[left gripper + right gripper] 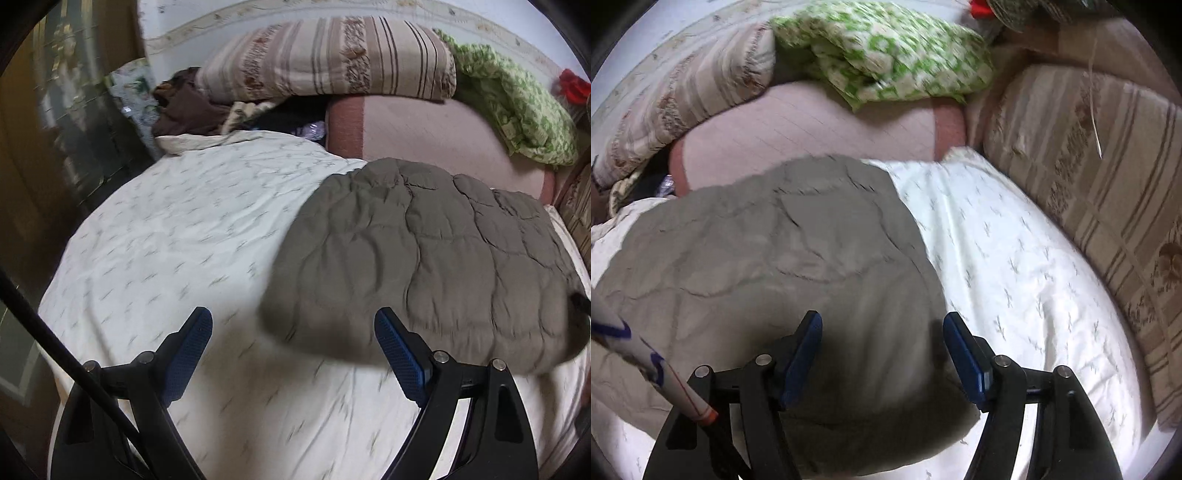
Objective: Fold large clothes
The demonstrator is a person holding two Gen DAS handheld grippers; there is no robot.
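A grey-brown quilted garment (432, 258) lies folded into a puffy rectangle on the white patterned bedsheet (177, 229). My left gripper (293, 321) is open and empty, hovering above the sheet just off the garment's near left corner. In the right wrist view the same garment (768, 251) fills the left and centre. My right gripper (882, 326) is open and empty, held above the garment's near right edge, beside the bare sheet (1015, 266).
A striped quilt (325, 59) is piled at the bed's far end on a pink blanket (424, 129), with a green patterned blanket (517, 107) to its right. Dark clothes (184, 107) lie at the far left. A striped cushion (1108, 192) borders the bed's right side.
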